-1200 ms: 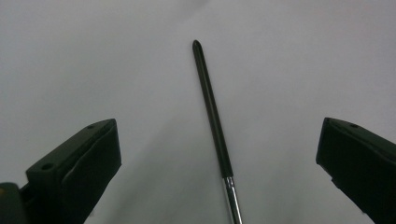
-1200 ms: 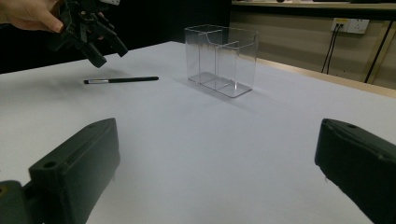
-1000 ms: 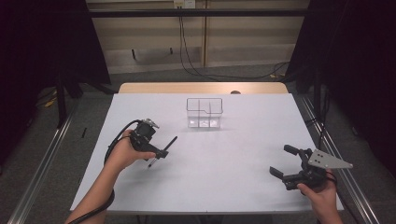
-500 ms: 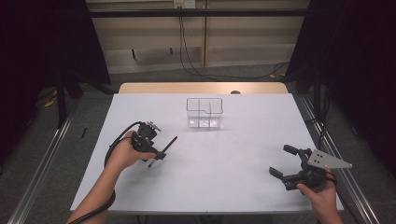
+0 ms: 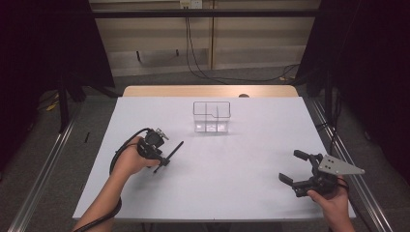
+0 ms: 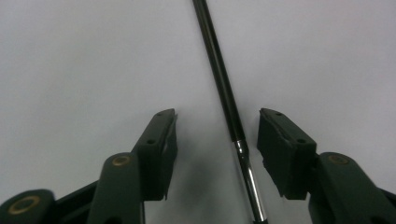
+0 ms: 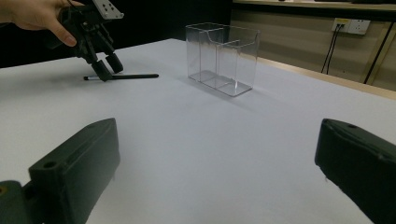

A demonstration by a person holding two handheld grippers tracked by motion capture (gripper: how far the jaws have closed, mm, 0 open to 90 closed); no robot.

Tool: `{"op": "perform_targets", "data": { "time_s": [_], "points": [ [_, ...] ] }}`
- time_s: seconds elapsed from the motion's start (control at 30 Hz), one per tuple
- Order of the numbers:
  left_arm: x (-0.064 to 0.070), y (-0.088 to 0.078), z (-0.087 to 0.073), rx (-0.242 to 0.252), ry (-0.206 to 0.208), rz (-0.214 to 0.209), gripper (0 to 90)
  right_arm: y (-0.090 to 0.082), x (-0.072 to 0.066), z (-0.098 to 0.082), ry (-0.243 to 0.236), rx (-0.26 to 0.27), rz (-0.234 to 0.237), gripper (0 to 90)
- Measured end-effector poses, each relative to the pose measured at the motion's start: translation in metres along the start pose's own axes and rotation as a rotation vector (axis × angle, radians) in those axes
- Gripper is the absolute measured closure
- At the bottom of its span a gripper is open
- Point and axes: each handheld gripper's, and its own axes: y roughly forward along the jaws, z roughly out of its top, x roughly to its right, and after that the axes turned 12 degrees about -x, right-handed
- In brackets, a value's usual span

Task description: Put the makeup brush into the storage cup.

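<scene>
- The left tool (image 5: pixel 162 157) stands over a black pen (image 5: pixel 170 152) that lies flat on the white tabletop (image 5: pixel 241 193), at its left side.
- In the left gripper view the pen (image 6: pixel 223 84) runs up between the two jaws, its shiny metal end toward the bottom of the frame; it sits nearer the jaw on that view's right, and a gap shows on each side, so neither pad presses on it.
- The left tool's jaws have just been closing around the pen and stand about half open, with the pen between them but not gripped.
- The right tool (image 5: pixel 294 169) sits near the tabletop's right front corner, well apart from the pen, its jaws spread wide with nothing between them.
- A clear plastic holder (image 5: pixel 212 116) with compartments stands upright toward the far middle of the tabletop; the right gripper view shows the pen (image 7: pixel 122 76) lying to the left of that holder (image 7: pixel 224 56), apart from it.
</scene>
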Motion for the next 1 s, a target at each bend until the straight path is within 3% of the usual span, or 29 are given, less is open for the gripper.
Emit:
{"op": "perform_targets", "data": {
  "time_s": [0.1, 0.4, 0.43, 0.73, 0.8, 1.0],
  "points": [
    [0.001, 0.0, 0.0, 0.001, -0.001, 0.002, 51.5, 0.0, 0.0, 0.0, -0.001, 0.001, 0.0, 0.0],
    [0.006, -0.001, 0.006, -0.044, -0.004, -0.045, 83.8, 0.001, 0.0, 0.0, -0.001, -0.006, 0.001, 0.0],
    [0.007, -0.001, 0.007, -0.05, 0.013, -0.038, 83.8, 0.001, 0.0, 0.0, -0.001, -0.005, 0.002, 0.0],
    [0.008, -0.003, 0.009, -0.063, 0.005, -0.033, 84.2, 0.003, 0.0, 0.0, -0.003, -0.011, 0.011, 0.0],
    [0.009, -0.004, 0.01, -0.041, 0.001, -0.07, 84.2, 0.002, 0.0, 0.0, -0.003, -0.009, 0.009, 0.0],
    [0.016, -0.012, 0.016, -0.033, 0.028, -0.077, 84.2, 0.002, 0.001, -0.001, -0.001, -0.009, 0.006, 0.0]
  ]
}}
